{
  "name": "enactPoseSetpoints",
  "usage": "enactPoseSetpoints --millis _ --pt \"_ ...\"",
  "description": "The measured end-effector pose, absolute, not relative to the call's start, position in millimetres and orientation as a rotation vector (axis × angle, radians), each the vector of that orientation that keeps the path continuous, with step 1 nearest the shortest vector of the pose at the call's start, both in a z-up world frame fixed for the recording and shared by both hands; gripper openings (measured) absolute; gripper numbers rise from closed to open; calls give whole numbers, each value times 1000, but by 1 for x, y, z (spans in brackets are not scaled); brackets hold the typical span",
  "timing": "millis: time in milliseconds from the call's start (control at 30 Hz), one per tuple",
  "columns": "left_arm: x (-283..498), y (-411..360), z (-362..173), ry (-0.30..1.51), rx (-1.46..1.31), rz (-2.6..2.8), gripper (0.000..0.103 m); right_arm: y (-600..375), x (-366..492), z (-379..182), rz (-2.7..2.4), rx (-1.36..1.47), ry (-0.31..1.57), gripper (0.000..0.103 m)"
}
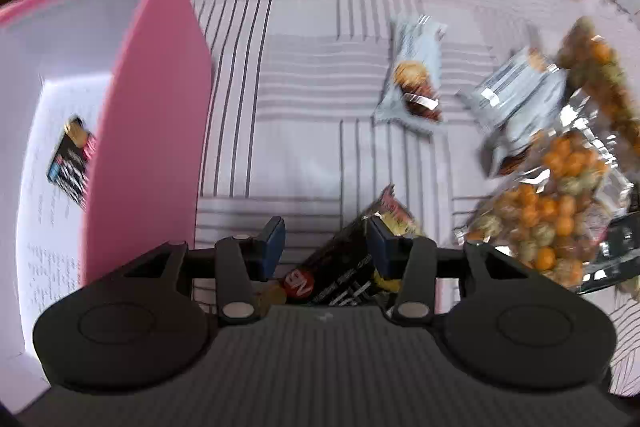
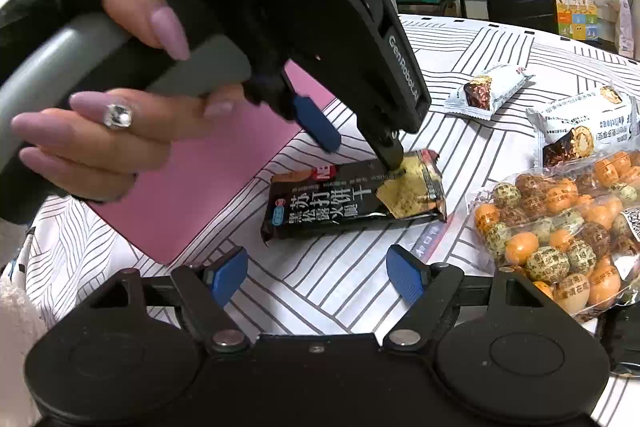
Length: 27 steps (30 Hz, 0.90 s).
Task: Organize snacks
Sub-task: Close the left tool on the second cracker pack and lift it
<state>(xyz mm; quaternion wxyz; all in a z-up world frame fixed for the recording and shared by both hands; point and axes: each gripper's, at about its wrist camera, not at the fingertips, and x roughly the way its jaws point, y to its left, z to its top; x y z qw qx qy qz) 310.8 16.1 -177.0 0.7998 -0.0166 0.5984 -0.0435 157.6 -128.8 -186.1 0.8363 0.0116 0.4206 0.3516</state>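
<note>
A: Plainly, a pink box (image 1: 148,131) is seen at the far left of the left wrist view, open at the top, and one black cracker packet (image 1: 72,163) is already laid inside it. It is judged to be the bin meant for this kind of snack.

B: What is held by the left gripper (image 1: 326,247)?

A: Nothing can be said to be clamped. Its blue pads are set part-way apart over the black soda-cracker packet (image 2: 352,199), which lies flat on the striped tablecloth (image 1: 304,67) just right of the box. In the right wrist view one finger is seen pressed down on the packet's torn-looking right end, while the other pad hangs clear above the cloth. The steep downward pose is judged to be chosen so that a thin, flat packet can be straddled and pinched from above.

B: And further right?

A: Two pale wrapped cakes (image 1: 416,79) (image 2: 584,127) are left on the cloth, well apart from the box. Nearer, a clear bag of orange and speckled nut balls (image 2: 560,227) is spread at the right edge.

B: The right gripper (image 2: 316,275)?

A: Its jaws are stood wide apart with nothing between them, only cloth beneath. It is held back, near the packet, presumably so the left one is not crowded.
</note>
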Motion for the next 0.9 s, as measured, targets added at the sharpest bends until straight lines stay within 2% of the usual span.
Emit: enactPoseSetpoints --millis 233,500,667,733,833,900 --pt "307 41 -187 1431 -300 -169 43 -133 158 -186 724 72 896 83" --pt "268 32 -183 1446 -330 -234 45 -126 143 -180 653 -22 914 88" --pt "241 22 -186 1446 -387 -331 41 -116 123 -185 561 -173 890 91" --pt "229 20 -185 1395 -353 -313 37 -112 116 -187 514 -217 873 91" --pt "215 18 -185 1308 -333 -315 36 -111 104 -187 455 -221 857 87" --pt "204 20 -186 1254 -332 -321 36 -117 98 -186 436 -178 850 74"
